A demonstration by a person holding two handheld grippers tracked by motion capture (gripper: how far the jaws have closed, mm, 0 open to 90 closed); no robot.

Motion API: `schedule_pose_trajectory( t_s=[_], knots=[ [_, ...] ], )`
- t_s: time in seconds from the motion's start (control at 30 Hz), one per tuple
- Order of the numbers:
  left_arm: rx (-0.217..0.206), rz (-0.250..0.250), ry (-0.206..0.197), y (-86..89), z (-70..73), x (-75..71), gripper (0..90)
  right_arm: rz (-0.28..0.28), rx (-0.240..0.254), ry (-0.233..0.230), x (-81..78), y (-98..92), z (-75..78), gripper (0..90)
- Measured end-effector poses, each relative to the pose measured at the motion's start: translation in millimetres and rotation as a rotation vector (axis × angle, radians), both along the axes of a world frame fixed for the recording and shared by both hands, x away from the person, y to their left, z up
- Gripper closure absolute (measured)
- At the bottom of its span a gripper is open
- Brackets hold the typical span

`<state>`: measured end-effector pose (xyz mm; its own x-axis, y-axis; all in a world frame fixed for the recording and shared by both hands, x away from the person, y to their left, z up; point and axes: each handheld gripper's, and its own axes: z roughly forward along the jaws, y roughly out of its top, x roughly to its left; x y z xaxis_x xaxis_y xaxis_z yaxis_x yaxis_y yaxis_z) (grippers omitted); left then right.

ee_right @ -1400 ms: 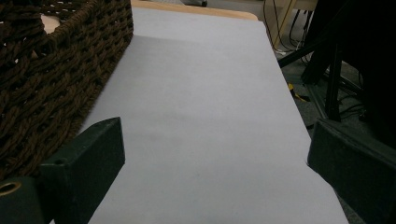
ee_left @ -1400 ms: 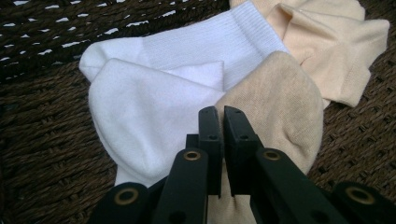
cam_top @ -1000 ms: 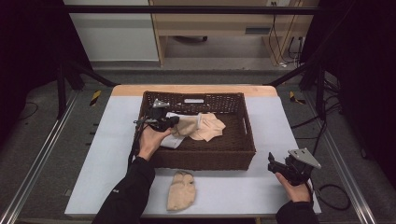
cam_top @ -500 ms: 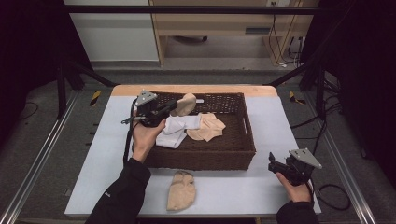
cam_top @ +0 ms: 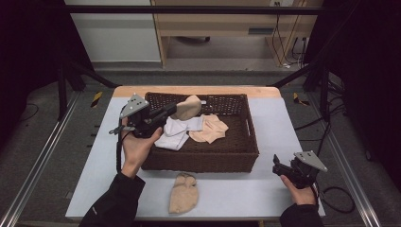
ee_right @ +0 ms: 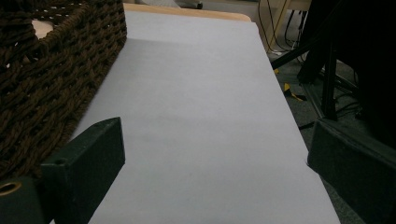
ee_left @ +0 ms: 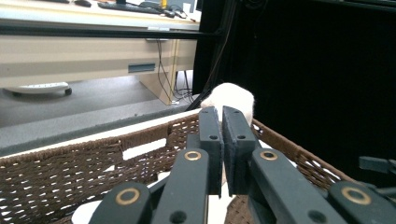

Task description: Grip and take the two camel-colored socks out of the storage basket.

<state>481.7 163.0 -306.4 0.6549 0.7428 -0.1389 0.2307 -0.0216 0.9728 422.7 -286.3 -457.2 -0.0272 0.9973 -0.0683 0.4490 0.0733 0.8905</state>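
Gripping beige sock (cam_top: 187,108), left gripper (cam_top: 166,112) raised over basket (cam_top: 203,161), forearm angled

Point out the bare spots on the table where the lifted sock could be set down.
Free: the table strip right of the basket, and the left strip beside it. Front edge is bare right of the beige sock. Crowded: the basket floor, with socks.
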Motion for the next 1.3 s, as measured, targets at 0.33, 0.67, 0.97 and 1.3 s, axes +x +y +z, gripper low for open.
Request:
schedule_pose_trajectory(
  t_s=[0.33, 0.67, 0.97, 1.3],
  knots=[
    [-0.005, -0.071, -0.04, 5.5, 8.6, -40.7, 86.8, -0.003, 0.002, -0.005, -2.1, -0.8, 1.4, 4.4],
    [-0.009, -0.119, -0.054, 12.4, 0.7, -72.2, 86.8, -0.007, 0.005, -0.007, -3.8, 0.1, 1.6, 4.5],
    [-0.004, -0.156, -0.054, 14.1, -12.5, -89.0, 86.8, -0.01, 0.005, -0.006, -4.0, -0.3, 1.6, 4.5],
    [0.056, -0.193, -0.014, 17.1, -33.3, -109.5, 86.9, -0.009, 0.002, -0.007, -5.2, -0.4, 2.2, 4.5]
  ],
)
